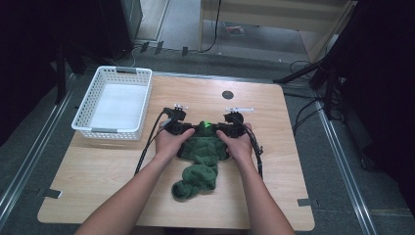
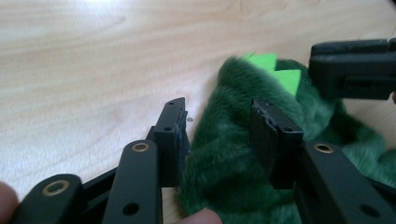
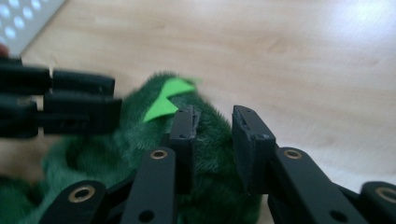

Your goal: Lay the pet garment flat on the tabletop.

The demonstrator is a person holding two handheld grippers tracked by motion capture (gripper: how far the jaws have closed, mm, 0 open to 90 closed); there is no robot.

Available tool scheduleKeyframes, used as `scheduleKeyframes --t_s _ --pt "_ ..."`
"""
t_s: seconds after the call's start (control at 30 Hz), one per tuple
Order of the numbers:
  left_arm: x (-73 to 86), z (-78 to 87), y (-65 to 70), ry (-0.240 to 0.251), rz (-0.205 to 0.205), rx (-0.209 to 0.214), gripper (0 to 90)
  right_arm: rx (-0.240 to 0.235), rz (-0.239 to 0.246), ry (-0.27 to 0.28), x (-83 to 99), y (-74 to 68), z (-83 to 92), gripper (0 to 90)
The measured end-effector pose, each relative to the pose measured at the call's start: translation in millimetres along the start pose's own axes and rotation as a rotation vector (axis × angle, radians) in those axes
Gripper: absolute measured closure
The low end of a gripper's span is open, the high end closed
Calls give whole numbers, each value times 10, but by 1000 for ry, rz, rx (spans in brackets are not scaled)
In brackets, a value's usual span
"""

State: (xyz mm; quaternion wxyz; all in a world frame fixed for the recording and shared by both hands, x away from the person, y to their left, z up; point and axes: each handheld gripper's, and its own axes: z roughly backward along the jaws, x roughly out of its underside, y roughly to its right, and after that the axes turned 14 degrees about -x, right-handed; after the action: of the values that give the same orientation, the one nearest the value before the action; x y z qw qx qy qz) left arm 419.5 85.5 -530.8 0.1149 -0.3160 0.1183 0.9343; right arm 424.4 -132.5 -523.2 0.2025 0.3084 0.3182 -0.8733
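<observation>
Fuzzy green cloth (image 2: 233, 172) sits right under my left gripper (image 2: 219, 140), between its two jaws. They stand apart and do not squeeze it, so I think I am getting ready to grab. My right gripper (image 3: 212, 140) is at the other end of the same top edge, jaws a little apart with fur in the gap; I judge it loose too. Both hold near the bright green spikes (image 3: 168, 100) so the cloth can lift evenly. It lies bunched mid-table (image 1: 98, 171), with the white basket (image 1: 88, 105) off to the left, maybe where it goes.
</observation>
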Motion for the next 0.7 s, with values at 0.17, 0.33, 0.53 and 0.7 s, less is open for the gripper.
scheduleKeyframes --t_s 0.17,0.33,0.53,0.7 --pt "45 7 22 -12 -93 -59 808 23 84 -49 201 -52 2 760" --pt "55 13 47 -8 -132 -78 856 32 127 -71 212 -74 12 740" --pt "57 7 45 0 -103 -73 813 -49 26 66 113 -3 73 557" --pt "78 25 94 6 -147 -110 804 42 85 -36 127 -16 -72 499"
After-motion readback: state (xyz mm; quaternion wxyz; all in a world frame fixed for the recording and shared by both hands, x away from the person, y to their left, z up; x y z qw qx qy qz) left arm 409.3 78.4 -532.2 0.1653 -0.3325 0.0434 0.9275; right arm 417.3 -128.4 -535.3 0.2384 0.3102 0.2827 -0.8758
